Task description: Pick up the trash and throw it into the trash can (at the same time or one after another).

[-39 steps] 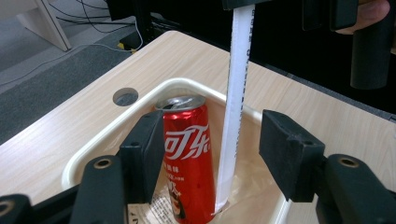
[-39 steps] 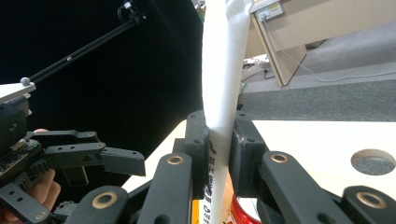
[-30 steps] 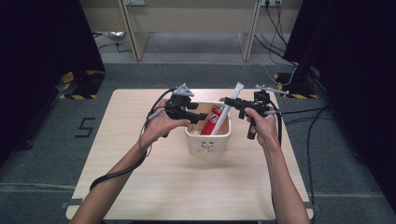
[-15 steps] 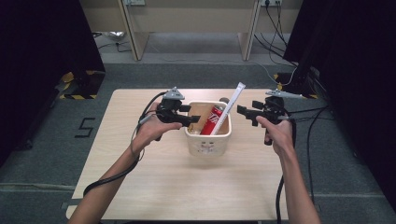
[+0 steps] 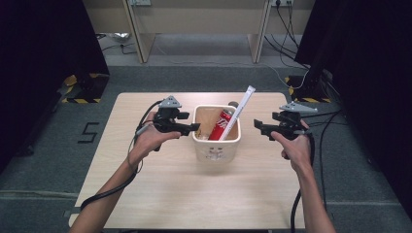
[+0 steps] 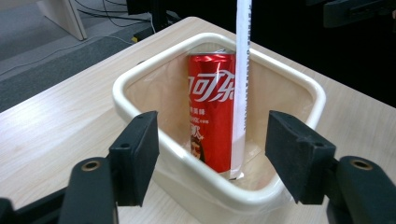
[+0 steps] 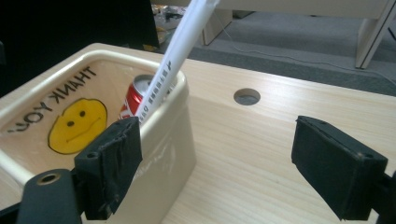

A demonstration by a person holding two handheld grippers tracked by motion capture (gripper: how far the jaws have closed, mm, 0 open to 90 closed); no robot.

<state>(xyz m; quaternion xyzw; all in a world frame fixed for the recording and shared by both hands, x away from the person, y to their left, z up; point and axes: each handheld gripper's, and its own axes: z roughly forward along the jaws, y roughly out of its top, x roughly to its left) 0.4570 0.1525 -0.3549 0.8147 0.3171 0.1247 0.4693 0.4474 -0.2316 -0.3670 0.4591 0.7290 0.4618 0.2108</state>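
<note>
Two hands come in from the bottom, each holding a set of tongs, one on each side of a cream bin. Left tongs sit right by the bin's left rim, wide open with nothing in them. From the left gripper view, the two black pads frame the bin's near wall, so they look lined up to reach in. Right tongs hang a little apart from the bin's right side, also wide open and empty, maybe waiting for a turn.

The bin stands in the middle of the pale wood surface. Inside it a red can leans against the wall, because the bin is too narrow for it to lie flat. A long white wrapped stick leans beside the can and pokes out over the rim, since it is taller than the bin. A yellow smiley face is drawn on the inside.

Farther back the surface has a small round hole. Beyond that is grey floor with cables.
</note>
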